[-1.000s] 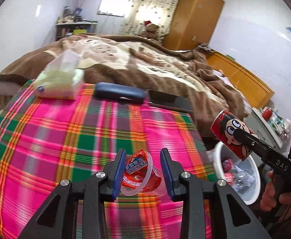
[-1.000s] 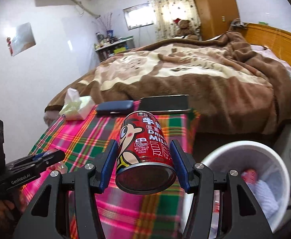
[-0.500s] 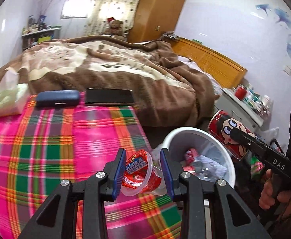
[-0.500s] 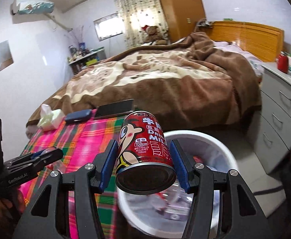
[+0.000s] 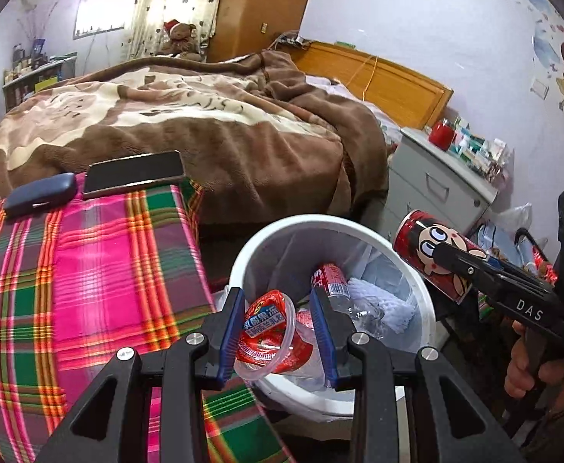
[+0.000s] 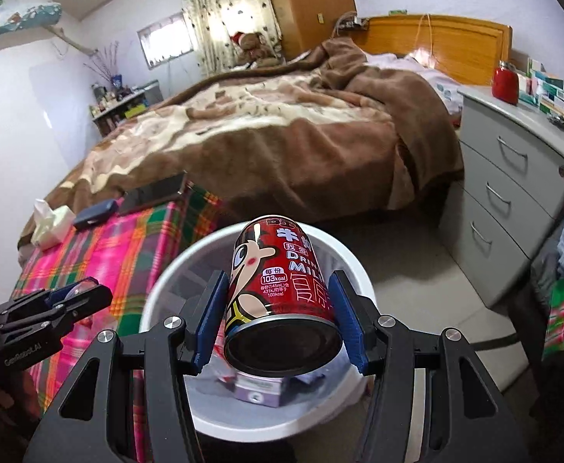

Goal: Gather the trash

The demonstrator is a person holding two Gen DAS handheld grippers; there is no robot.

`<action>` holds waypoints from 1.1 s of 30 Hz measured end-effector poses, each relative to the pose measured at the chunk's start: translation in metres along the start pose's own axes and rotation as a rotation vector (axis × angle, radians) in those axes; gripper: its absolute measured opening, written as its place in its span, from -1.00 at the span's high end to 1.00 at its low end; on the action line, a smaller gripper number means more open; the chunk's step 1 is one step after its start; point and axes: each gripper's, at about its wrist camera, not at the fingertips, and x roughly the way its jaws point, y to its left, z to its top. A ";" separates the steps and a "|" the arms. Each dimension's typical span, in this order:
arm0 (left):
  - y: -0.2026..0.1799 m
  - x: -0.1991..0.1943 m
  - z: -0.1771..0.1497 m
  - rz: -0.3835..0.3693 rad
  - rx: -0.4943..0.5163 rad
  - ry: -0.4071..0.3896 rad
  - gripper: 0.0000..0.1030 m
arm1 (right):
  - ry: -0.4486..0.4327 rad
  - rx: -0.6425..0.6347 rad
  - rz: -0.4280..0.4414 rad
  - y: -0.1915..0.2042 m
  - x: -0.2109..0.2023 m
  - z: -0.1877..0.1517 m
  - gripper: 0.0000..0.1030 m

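- My left gripper (image 5: pixel 278 333) held a clear plastic jelly cup (image 5: pixel 272 337) with a red printed lid; the blue pads pressed on both sides of it, and the jaws stood narrow.
- The cup lay tilted between my left fingers, with its open rim turned toward the camera. It hung over the near edge of the white trash bin (image 5: pixel 243 258), just beside the table edge.
- My right gripper (image 6: pixel 280 318) held a red milk drink can (image 6: pixel 278 289) with a cartoon face. The pads were closed on its two sides, at a middle width.
- The can pointed its bottom toward the camera and leaned away from me. It hung above the opening of the bin (image 6: pixel 166 281).
- Inside the bin, there were a crushed clear bottle (image 5: pixel 343 297) with a red label, a white cloth and some other wrappers.
- The bin stood on the floor between the plaid tablecloth (image 5: pixel 89 270) and the grey drawer cabinet (image 6: pixel 513 208).
- On the far end of the cloth a dark phone (image 5: pixel 135 173), a dark blue case (image 5: pixel 41 195) and a tissue pack (image 6: pixel 48 223) lay, well apart from my fingers.
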 end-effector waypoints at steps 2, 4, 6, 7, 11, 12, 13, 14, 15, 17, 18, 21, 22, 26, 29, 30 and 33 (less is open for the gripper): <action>-0.005 0.008 -0.001 0.002 0.010 0.014 0.31 | 0.016 -0.014 -0.028 -0.002 0.005 -0.001 -0.08; -0.008 0.016 -0.001 -0.007 0.005 0.032 0.31 | 0.034 -0.027 -0.036 -0.003 0.010 -0.003 -0.08; -0.013 0.020 -0.002 -0.012 0.011 0.036 0.30 | 0.048 -0.029 -0.042 -0.007 0.013 -0.003 -0.09; -0.016 0.022 -0.003 -0.018 0.022 0.035 0.30 | 0.057 -0.030 -0.043 -0.009 0.015 -0.004 -0.09; -0.021 0.030 -0.003 -0.010 0.020 0.057 0.00 | 0.076 -0.026 -0.020 -0.010 0.018 -0.004 -0.09; -0.021 0.030 -0.004 -0.019 0.019 0.056 -0.03 | 0.074 -0.025 -0.013 -0.011 0.017 -0.004 -0.15; -0.022 0.030 -0.004 -0.023 0.022 0.054 -0.06 | 0.068 -0.025 -0.010 -0.010 0.015 -0.004 -0.20; -0.022 0.030 -0.005 -0.020 0.024 0.055 -0.08 | 0.066 -0.026 -0.013 -0.010 0.015 -0.003 -0.23; -0.022 0.030 -0.005 -0.011 0.020 0.058 -0.10 | 0.063 -0.027 -0.015 -0.010 0.015 -0.003 -0.23; -0.021 0.030 -0.005 -0.008 0.015 0.059 -0.22 | 0.061 -0.024 -0.018 -0.010 0.014 -0.003 -0.23; -0.020 0.030 -0.006 -0.011 0.015 0.060 -0.23 | 0.053 -0.015 -0.023 -0.011 0.012 -0.004 -0.23; -0.017 0.030 -0.008 -0.001 0.008 0.062 -0.23 | 0.047 0.014 -0.012 -0.013 0.010 -0.005 -0.23; -0.016 0.029 -0.009 0.008 0.003 0.062 -0.23 | 0.043 0.022 -0.011 -0.014 0.009 -0.005 -0.23; -0.014 0.020 -0.014 0.030 0.006 0.042 -0.32 | 0.003 0.010 -0.026 -0.005 -0.002 -0.011 -0.23; -0.013 0.009 -0.018 0.047 0.003 0.014 -0.36 | -0.034 0.001 -0.031 0.003 -0.014 -0.019 -0.23; -0.012 0.006 -0.020 0.047 -0.004 0.011 -0.36 | -0.045 0.002 -0.032 0.005 -0.018 -0.020 -0.23; -0.008 -0.009 -0.027 0.077 -0.015 -0.017 -0.36 | -0.092 -0.004 -0.045 0.013 -0.035 -0.029 -0.23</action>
